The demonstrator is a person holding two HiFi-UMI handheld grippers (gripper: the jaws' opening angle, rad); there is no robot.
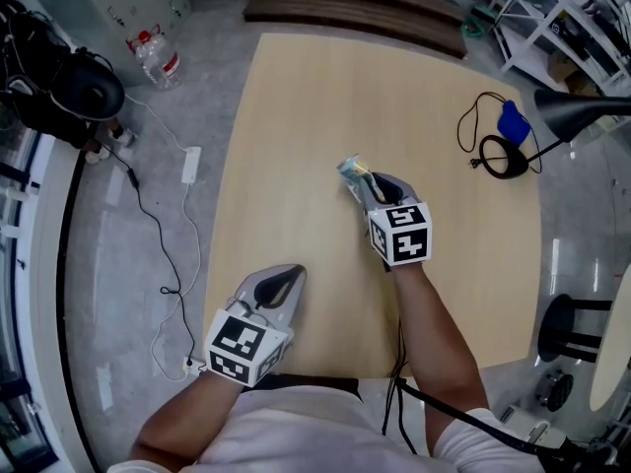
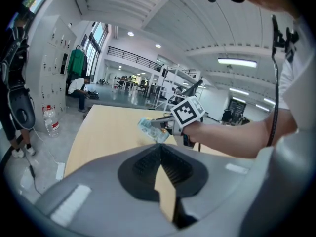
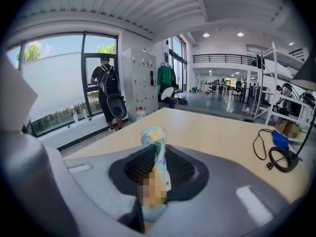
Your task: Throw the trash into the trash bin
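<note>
Near left: left gripper [image 1: 288, 280] clenched, nothing between jaws, over near edge of table [image 1: 286, 106]. Mid-table: right gripper [image 1: 367, 187] clamped on crumpled wrapper [image 1: 351, 171], which pokes past jaw tips, held above tabletop. Far right: black cable [image 1: 493, 151] lying on tabletop.

The lower end of the wrapper [image 3: 153, 135] is buried between the pads of the right gripper [image 3: 154, 154], its print too blurred to read. The black lamp [image 1: 577, 114] runs off the head view's right edge.

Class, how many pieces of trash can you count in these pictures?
1: a crumpled wrapper, gripped in the right claw above the wooden table. Others may lie outside the views.
</note>
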